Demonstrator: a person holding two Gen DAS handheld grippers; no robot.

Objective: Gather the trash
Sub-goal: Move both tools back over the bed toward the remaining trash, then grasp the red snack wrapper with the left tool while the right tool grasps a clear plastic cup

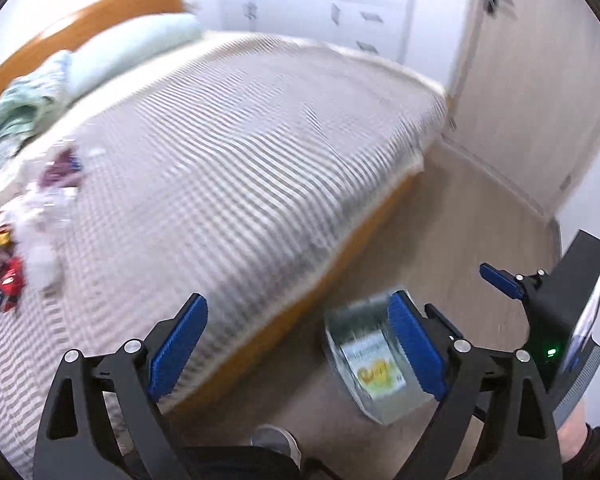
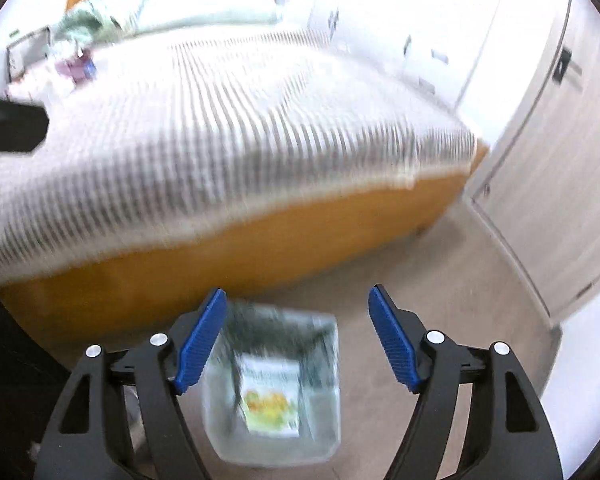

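Loose trash (image 1: 32, 220) lies blurred on the striped bed cover at the left: wrappers, clear plastic and red and purple packets; the right wrist view shows the same trash (image 2: 68, 68) far back on the left. A clear plastic bin (image 2: 328, 360) stands on the floor beside the bed, with a yellow-green printed packet (image 2: 270, 396) inside. My right gripper (image 2: 298, 294) hangs open above that bin with nothing between its blue pads. My left gripper (image 1: 298, 304) is open and empty over the bed's edge, with the bin (image 1: 340, 344) just behind its right finger.
The bed (image 1: 240, 140) with an orange wooden frame fills most of both views. A pale pillow (image 1: 132, 48) and crumpled green bedding lie at its head. A closed door (image 1: 540, 100) and white cupboards stand behind. A person's shoe (image 1: 276, 440) shows below.
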